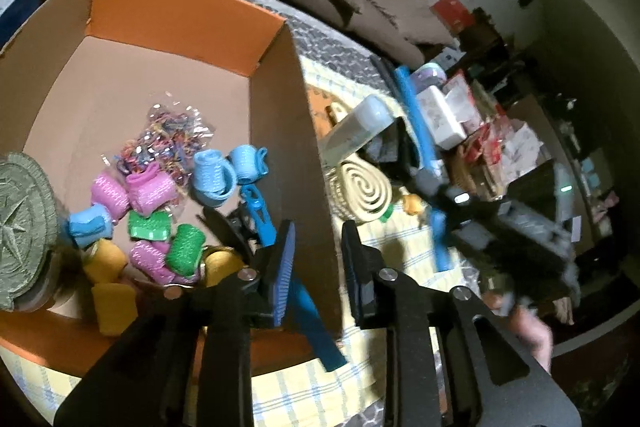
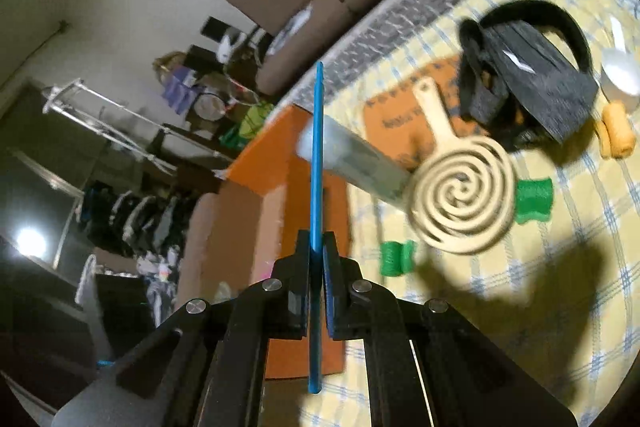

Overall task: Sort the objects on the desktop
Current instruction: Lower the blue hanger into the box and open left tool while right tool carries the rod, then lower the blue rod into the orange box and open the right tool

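Note:
An open cardboard box (image 1: 308, 147) with orange flaps holds several pink, blue, green and yellow hair rollers (image 1: 150, 193), a bag of coloured bands (image 1: 168, 143) and a blue clip (image 1: 258, 211). My left gripper (image 1: 318, 227) hangs over the box's right wall, its jaws apart and pressing on nothing. A short blue strip (image 1: 316, 327) leans just below its left finger. My right gripper (image 2: 316, 239) is shut on a long thin blue strip (image 2: 318, 155), lifted off the cloth. In the left wrist view that gripper (image 1: 438, 193) and strip (image 1: 414, 115) are blurred.
On the checked cloth (image 2: 560, 287) lie a beige spiral paddle (image 2: 464, 203), a clear bottle (image 2: 356, 163), two green rollers (image 2: 534, 201), a yellow roller (image 2: 618, 133), a black woven bag (image 2: 532, 75) and a white spoon (image 2: 620, 67). A star-embossed lid (image 1: 20, 227) sits at the box's left. Sofa behind.

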Demonstrator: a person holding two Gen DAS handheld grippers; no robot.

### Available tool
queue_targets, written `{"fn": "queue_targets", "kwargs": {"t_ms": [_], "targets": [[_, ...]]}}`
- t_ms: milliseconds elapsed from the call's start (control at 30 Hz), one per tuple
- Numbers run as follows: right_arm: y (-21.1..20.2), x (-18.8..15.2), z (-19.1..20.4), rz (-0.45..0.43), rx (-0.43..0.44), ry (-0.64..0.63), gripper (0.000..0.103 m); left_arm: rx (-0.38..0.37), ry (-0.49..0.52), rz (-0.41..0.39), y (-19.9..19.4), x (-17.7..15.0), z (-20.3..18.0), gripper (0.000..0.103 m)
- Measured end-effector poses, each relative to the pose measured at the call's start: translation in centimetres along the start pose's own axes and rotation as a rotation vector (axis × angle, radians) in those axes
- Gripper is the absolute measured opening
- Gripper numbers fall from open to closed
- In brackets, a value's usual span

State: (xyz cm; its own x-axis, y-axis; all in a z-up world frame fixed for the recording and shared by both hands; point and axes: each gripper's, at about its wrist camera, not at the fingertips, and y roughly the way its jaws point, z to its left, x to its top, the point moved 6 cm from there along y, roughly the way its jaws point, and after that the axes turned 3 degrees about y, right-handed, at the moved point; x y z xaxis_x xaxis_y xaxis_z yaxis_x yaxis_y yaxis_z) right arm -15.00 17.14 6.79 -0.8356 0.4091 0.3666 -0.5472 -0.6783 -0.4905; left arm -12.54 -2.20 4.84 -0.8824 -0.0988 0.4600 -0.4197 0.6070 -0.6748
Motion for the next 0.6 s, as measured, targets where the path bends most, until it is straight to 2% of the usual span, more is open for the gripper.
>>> {"fn": "queue_targets", "kwargs": {"t_ms": [167, 300, 467, 600], "targets": [[0.3, -0.7, 3.1, 0.02, 0.065, -0.05, 0.005, 0.064, 0.032, 0.048, 0.9, -0.7, 0.2, 0.022], [2.2, -1.8, 4.6, 0.06, 0.094, -0.06, 0.005, 0.1, 0.064, 0.11, 2.0, -1.6, 0.2, 0.022], [5.0, -3.1, 5.4, 0.105, 0.081, -0.068, 0.005, 0.137, 0.095, 0.12, 2.0, -2.1, 0.1, 0.022], [7.0, -3.9, 5.4, 0.126, 0.036, -0.083, 0.006, 0.156, 0.09, 0.111, 1.6, -2.2, 0.4, 0.022]]}}
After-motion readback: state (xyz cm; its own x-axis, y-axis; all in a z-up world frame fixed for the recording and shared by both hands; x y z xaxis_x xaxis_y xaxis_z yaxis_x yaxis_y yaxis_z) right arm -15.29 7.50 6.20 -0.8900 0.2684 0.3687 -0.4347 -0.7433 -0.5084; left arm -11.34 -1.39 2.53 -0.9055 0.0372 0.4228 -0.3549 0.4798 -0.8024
